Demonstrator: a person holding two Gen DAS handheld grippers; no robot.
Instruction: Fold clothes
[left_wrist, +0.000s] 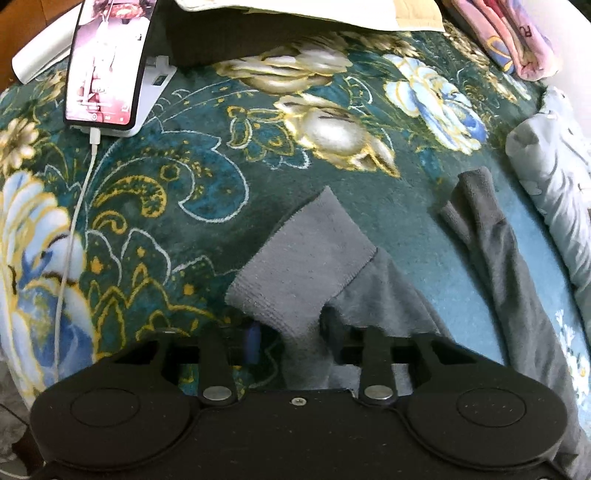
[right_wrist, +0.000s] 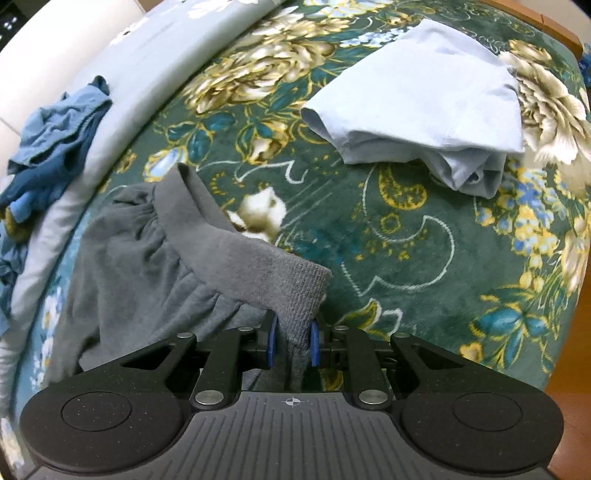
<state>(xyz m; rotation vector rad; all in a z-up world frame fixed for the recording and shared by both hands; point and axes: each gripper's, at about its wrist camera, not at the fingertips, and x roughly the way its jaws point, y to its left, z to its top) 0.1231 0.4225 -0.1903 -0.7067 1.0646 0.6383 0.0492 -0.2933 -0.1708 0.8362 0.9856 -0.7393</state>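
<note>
A grey garment lies on the green floral blanket (left_wrist: 332, 177). One of its ribbed cuffs (left_wrist: 299, 266) runs down between the fingers of my left gripper (left_wrist: 291, 339), which is shut on it. A second narrow grey part (left_wrist: 495, 251) lies stretched out to the right, free of the gripper. In the right wrist view the grey garment (right_wrist: 147, 266) bunches at the left. Its ribbed band (right_wrist: 258, 266) drops between the blue pads (right_wrist: 272, 341) of my right gripper (right_wrist: 293, 341), and they pinch it.
A phone on a white stand (left_wrist: 107, 62) with a white cable (left_wrist: 74, 229) sits at the far left. A folded pale blue cloth (right_wrist: 424, 103) lies ahead on the blanket (right_wrist: 406, 240). Crumpled blue clothes (right_wrist: 55, 147) rest on light bedding (right_wrist: 147, 74); pink fabric (left_wrist: 509, 40) lies at the far right.
</note>
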